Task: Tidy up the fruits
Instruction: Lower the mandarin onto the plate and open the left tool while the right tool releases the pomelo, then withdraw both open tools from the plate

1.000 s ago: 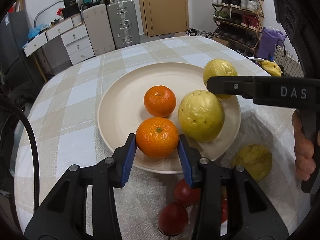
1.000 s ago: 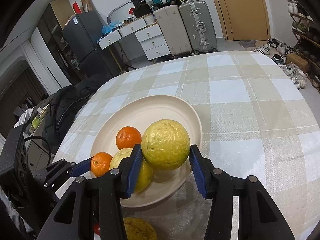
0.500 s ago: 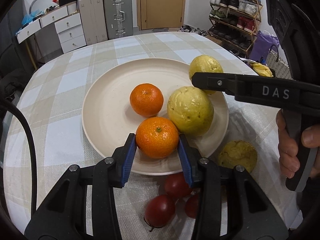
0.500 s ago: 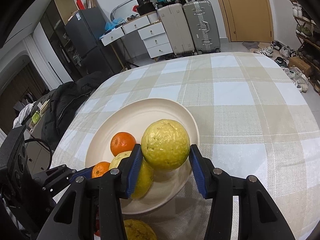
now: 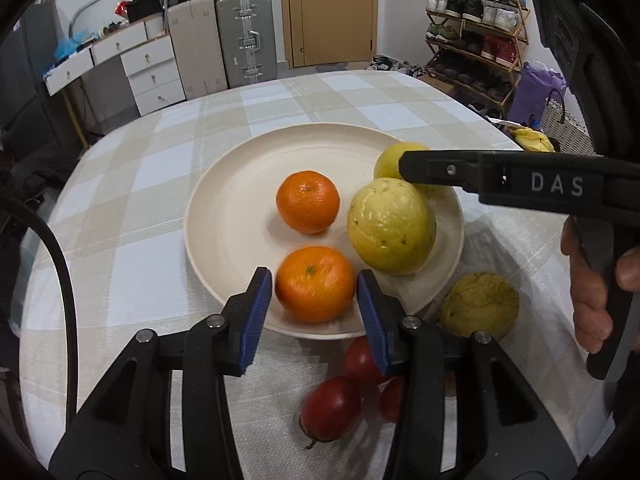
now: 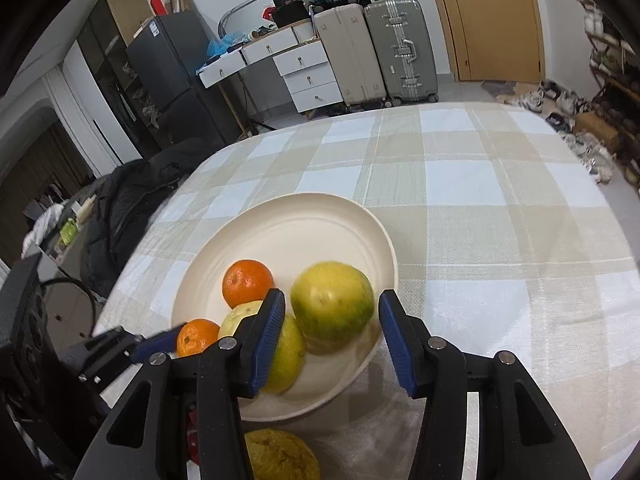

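Note:
A cream plate holds two oranges and two smooth yellow fruits. My left gripper straddles the near orange, which rests on the plate's front; its jaws are opening and the pads stand just off the peel. My right gripper straddles a yellow-green fruit lying at the plate's right side; its jaws are opening too, with gaps on both sides. The second orange and the larger yellow fruit lie between them.
A rough yellow fruit and several red fruits lie on the checked tablecloth just in front of the plate. A person's hand holds the right gripper's handle. Suitcases, drawers and a shoe rack stand beyond the table.
Both pairs of jaws have widened a little. The orange and the yellow-green fruit have been let go; the yellow-green fruit has sunk onto the plate and turned.

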Motion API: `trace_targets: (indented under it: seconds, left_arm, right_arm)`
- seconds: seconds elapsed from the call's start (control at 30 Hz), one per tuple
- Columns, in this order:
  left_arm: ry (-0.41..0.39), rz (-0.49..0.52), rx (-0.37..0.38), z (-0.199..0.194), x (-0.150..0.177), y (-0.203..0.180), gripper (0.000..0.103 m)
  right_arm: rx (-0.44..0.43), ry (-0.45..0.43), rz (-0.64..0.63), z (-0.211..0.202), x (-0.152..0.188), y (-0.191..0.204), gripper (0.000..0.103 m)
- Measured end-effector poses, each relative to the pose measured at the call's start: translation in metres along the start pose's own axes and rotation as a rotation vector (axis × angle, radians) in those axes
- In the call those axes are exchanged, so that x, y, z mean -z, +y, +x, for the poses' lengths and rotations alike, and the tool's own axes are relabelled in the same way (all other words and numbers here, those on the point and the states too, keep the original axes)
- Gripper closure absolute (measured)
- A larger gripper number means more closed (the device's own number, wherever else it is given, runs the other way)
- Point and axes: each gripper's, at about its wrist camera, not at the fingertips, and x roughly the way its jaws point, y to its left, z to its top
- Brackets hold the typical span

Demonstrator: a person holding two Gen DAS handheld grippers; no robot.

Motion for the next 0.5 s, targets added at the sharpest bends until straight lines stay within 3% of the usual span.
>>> trace_targets:
  seconds: [0.1, 0.17, 0.27, 0.4, 0.43, 0.5]
  left_arm:
    - [-0.046, -0.007, -0.002, -0.013, 0.002, 0.004, 0.04]
    - [-0.071, -0.017, -0.015, -0.022, 0.004, 0.009, 0.03]
    - [-0.097, -0.046, -0.012, -0.036, 0.008, 0.017, 0.023]
    - [-0.13, -0.096, -0.018, -0.055, 0.014, 0.031, 0.02]
    - [-0.139, -0.109, -0.015, -0.061, 0.015, 0.034, 0.019]
    - [-0.155, -0.136, -0.008, -0.071, 0.019, 0.04, 0.012]
  right_arm:
    - [0.0, -0.006, -0.018, -0.009, 0.005, 0.003, 0.051]
    - [-0.01, -0.024, -0.011, -0.017, 0.009, 0.004, 0.036]
    - [-0.022, -0.059, 0.0, -0.03, 0.013, 0.005, 0.016]
    - [-0.016, -0.054, -0.023, -0.04, 0.018, 0.015, 0.009]
    - [-0.011, -0.051, -0.032, -0.042, 0.02, 0.018, 0.001]
    - [-0.007, -0.067, -0.058, -0.05, 0.025, 0.024, 0.0]
